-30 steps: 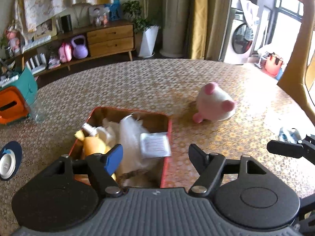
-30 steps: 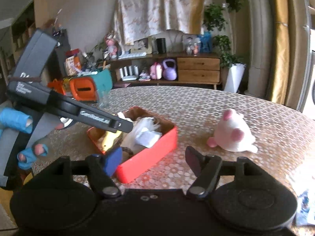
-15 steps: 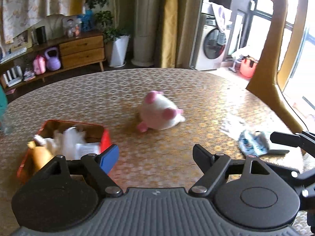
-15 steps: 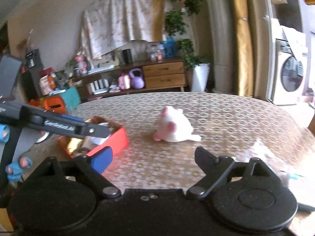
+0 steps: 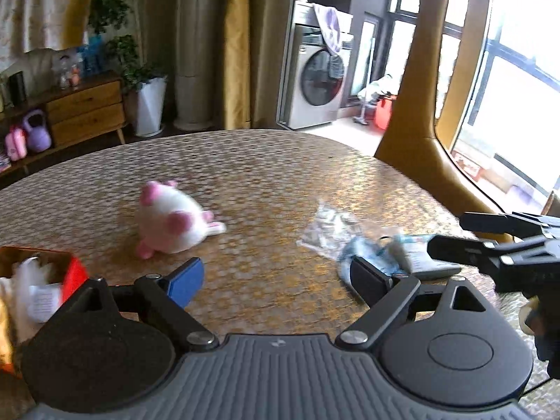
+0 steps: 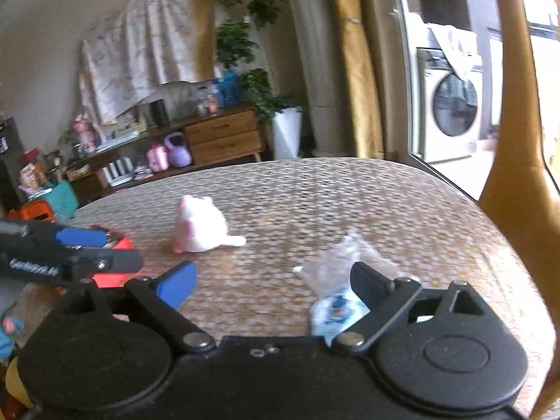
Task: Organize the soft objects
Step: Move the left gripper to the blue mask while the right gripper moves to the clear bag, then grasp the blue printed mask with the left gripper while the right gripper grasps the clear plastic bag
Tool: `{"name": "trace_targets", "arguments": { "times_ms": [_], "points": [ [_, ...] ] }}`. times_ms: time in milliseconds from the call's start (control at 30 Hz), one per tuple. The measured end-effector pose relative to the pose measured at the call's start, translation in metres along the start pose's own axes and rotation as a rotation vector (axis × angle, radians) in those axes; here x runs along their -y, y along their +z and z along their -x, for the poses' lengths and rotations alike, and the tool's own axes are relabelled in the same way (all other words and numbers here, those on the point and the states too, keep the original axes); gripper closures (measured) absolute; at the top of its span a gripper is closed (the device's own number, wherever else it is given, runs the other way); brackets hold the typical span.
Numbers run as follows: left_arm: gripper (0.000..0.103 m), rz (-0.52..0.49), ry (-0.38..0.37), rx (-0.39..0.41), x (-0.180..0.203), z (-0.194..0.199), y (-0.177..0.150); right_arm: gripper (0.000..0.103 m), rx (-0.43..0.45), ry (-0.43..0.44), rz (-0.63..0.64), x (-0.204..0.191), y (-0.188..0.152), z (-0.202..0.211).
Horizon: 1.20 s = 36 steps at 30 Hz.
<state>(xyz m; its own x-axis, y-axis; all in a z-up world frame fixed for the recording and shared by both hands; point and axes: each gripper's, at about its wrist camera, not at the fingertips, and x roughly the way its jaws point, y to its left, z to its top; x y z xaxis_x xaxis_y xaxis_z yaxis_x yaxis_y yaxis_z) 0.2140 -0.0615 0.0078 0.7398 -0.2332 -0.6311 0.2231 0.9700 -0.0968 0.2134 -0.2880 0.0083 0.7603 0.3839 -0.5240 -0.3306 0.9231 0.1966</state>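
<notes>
A white and pink plush toy (image 5: 168, 224) lies on the round patterned table (image 5: 266, 182); it also shows in the right wrist view (image 6: 201, 225). A red box (image 5: 71, 274) holding several soft items sits at the left edge, and shows in the right wrist view (image 6: 120, 260). A crinkled clear and blue packet (image 5: 353, 245) lies to the right, and shows in the right wrist view (image 6: 336, 280). My left gripper (image 5: 280, 280) is open and empty above the table. My right gripper (image 6: 273, 280) is open and empty, its right finger over the packet.
A yellow giraffe figure (image 5: 416, 105) stands past the table's right edge. A wooden sideboard (image 6: 217, 140), a potted plant (image 6: 280, 126) and a washing machine (image 5: 315, 80) stand beyond the table. The right gripper's body (image 5: 507, 252) shows at the right of the left wrist view.
Both grippers have swung right, away from the red box and towards the plush toy and the packet. Both stay open and empty.
</notes>
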Motion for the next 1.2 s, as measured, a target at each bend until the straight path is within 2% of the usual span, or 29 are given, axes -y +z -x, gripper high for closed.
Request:
{"name": "trace_targets", "arguments": {
  "times_ms": [133, 333, 500, 633, 833, 1033, 1200],
  "points": [
    [0.001, -0.015, -0.033, -0.002, 0.025, -0.017, 0.0, 0.007, -0.021, -0.043, -0.051, 0.036, 0.005, -0.003],
    [0.001, -0.097, -0.058, -0.025, 0.062, -0.049, -0.003, 0.007, -0.084, -0.087, -0.101, 0.082, 0.008, -0.019],
    [0.001, -0.061, -0.109, -0.06, 0.078, -0.077, -0.005, 0.007, -0.139, -0.101, -0.115, 0.104, 0.008, -0.044],
    [0.001, -0.029, -0.104, -0.081, 0.087, -0.102, -0.009, 0.007, -0.176, -0.098, -0.122, 0.117, 0.009, -0.068],
    [0.001, -0.04, -0.086, -0.098, 0.103, -0.135, -0.018, 0.007, -0.228, -0.095, -0.124, 0.132, 0.01, -0.106],
    [0.002, -0.071, -0.056, -0.112, 0.114, -0.164, -0.025, 0.01, -0.267, -0.089, -0.127, 0.137, 0.009, -0.142],
    [0.002, -0.111, -0.047, -0.123, 0.123, -0.181, -0.03, 0.012, -0.3, -0.093, -0.065, 0.129, 0.005, -0.168]
  ]
}}
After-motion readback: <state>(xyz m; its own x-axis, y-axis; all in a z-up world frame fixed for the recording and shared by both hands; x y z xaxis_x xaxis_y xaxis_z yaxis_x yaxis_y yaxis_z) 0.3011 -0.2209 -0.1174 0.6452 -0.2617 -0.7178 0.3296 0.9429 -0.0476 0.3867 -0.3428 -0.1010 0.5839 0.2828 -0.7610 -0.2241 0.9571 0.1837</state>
